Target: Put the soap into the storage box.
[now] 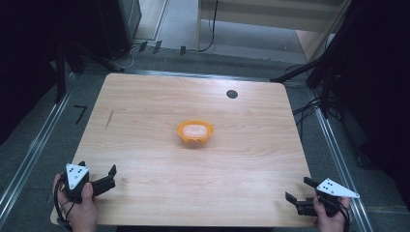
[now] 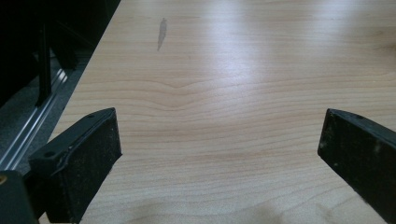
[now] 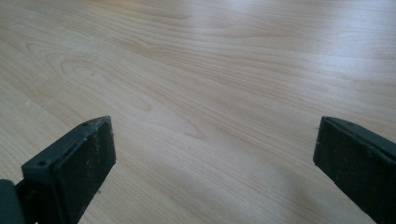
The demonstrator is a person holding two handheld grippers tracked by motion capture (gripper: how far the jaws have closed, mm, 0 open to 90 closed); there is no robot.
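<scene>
The orange bowl (image 1: 195,132) sat in the middle of the desk (image 1: 145,145), far from both tools. The left gripper (image 1: 107,175) and right gripper (image 1: 299,189) waited near the front corners, jaws wide apart, holding nothing. The work looked barely started; next, one would need to reach for the bowl.

Orange bowl (image 1: 195,132) (pale contents), light wood-grain table (image 1: 145,154), black tools.

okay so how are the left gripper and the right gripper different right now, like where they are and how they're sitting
The left gripper sits at the table's near left corner, the right gripper at its near right corner. The left gripper's jaws point rightward and away, toward the orange bowl; the right gripper's point leftward. The left gripper's grey plate points down toward the person, the right gripper's points right. Both are open, hold nothing, and lie far from the bowl.
</scene>
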